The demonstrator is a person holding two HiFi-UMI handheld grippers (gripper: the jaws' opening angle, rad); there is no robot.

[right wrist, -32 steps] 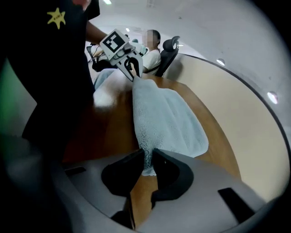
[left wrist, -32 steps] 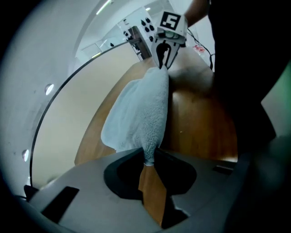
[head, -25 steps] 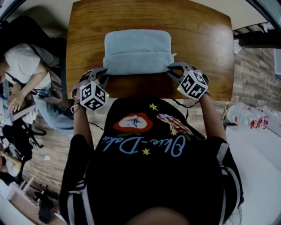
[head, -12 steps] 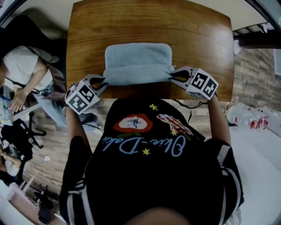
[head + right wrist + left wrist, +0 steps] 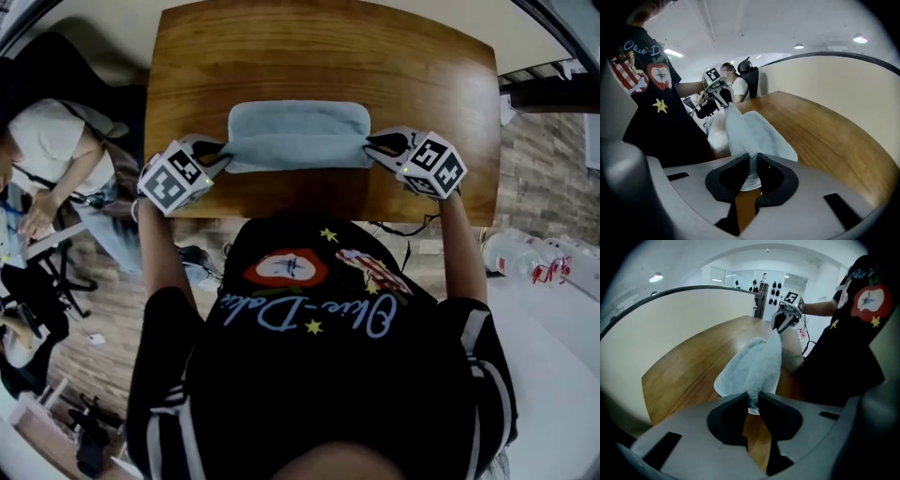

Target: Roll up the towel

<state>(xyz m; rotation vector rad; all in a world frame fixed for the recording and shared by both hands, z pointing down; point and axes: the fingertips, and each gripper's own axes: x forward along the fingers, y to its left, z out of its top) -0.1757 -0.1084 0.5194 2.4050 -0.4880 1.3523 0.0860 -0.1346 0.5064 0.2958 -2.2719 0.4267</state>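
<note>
Terry cloth, pale blue-grey, short looped pile: the towel [image 5: 297, 136] lies crosswise on the table [image 5: 319, 47], closer to the near edge than to the far one and about midway between the left and right edges. Its outline is a wide, short band with rounded corners. Table top is glossy brown wood veneer with a long grain and a rounded rim. The left gripper [image 5: 217, 155] is clamped on the towel's left end and the right gripper [image 5: 375, 147] on its right end. In each gripper view the dark jaws pinch a thin tuft of cloth between their tips, with no gap beside it. Between the two grips the near part of the towel is gathered into a soft ridge that runs straight from one gripper to the other. It looks lifted slightly off the wood at both pinched ends. Beyond the ridge, toward the far edge, a flatter lobe of towel rests on the table. Judgement: rolling is under way but not finished; the near portion is turned over into a loose roll and the flat lobe is left to take in. The roll looks slack and thick, so it will likely sag in the middle. How many turns are wound I cannot tell.
</note>
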